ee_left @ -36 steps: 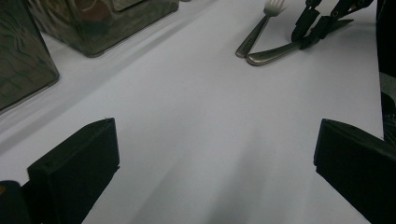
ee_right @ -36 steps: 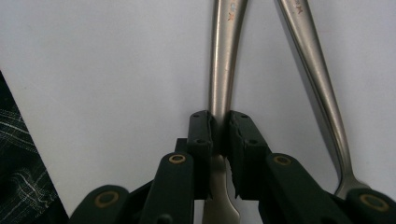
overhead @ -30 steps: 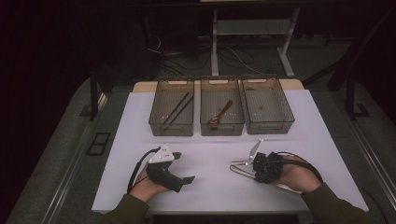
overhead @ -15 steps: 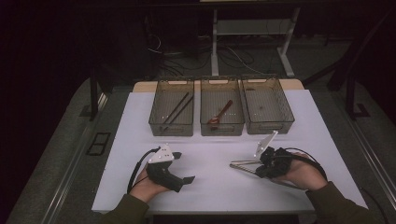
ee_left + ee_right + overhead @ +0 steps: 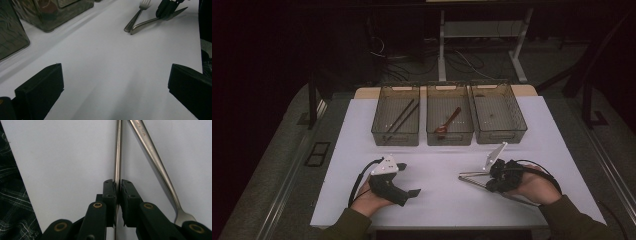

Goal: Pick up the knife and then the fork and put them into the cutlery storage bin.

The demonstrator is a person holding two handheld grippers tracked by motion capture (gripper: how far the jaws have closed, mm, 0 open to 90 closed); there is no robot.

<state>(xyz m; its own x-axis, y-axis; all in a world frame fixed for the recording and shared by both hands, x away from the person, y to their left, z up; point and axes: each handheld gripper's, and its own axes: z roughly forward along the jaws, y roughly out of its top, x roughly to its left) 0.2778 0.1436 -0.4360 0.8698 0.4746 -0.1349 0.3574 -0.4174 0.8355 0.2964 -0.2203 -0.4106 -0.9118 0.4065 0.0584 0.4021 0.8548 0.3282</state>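
On the white tabletop (image 5: pixel 442 165), my right gripper (image 5: pixel 488 180) lies at the right, shut on a thin metal utensil (image 5: pixel 118 150) seen edge-on between its pads (image 5: pixel 110 192). The utensil's handle (image 5: pixel 143 24) runs out leftward over the table. A steel fork (image 5: pixel 155 157) lies beside it on the table, tines toward the gripper, and the two handles meet at their far ends (image 5: pixel 130 28). My left gripper (image 5: pixel 408 179) rests at the front left. Its jaws stand wide open over bare table (image 5: pixel 115 75).
Three clear bins stand in a row at the back of the table. The left bin (image 5: pixel 395 131) holds dark chopsticks (image 5: pixel 402 116), the middle bin (image 5: pixel 450 132) a brown spoon (image 5: pixel 448 121), and the right bin (image 5: pixel 498 131) looks nearly empty. Dark floor surrounds the table.
The right hand has shifted slightly to the right with the utensil, and its grey plate has tipped. The left hand has stayed still.
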